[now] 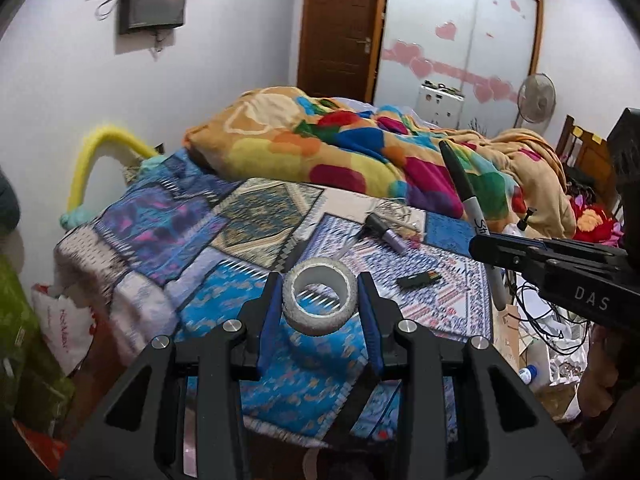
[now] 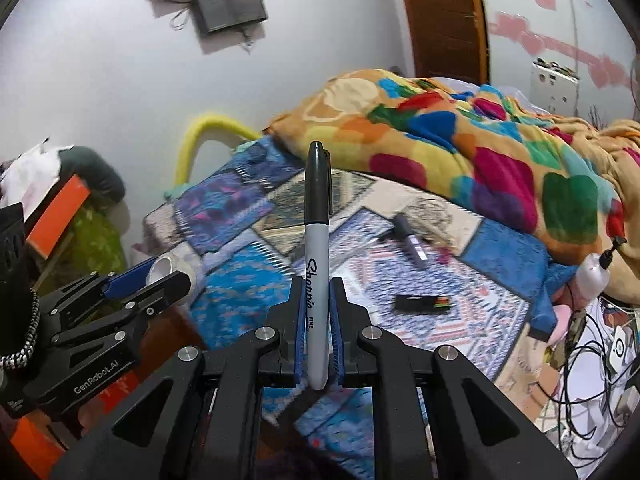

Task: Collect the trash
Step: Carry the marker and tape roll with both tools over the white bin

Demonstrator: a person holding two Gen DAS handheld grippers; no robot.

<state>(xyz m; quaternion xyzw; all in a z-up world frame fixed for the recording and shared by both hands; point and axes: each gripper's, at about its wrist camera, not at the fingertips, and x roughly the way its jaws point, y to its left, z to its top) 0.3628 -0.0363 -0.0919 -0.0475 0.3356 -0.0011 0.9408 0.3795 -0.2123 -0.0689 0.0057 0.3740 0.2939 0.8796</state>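
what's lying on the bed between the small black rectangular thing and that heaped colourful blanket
A purple-and-black pen-like item lies on the patterned bedspread between the black rectangular item and the colourful blanket, beside a tangle of thin wire; both wrist views show it.

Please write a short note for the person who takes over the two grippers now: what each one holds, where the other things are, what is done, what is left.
Left gripper: shut on the tape roll, held above the bed.
Right gripper: shut on the Sharpie marker, cap pointing up.
On the patchwork bedspread lie a purple-and-black pen beside a wire tangle, and a small black stick.
Done: tape roll and marker are picked up.
Left: drop both, then collect the rest. No trash bin shows in either view.
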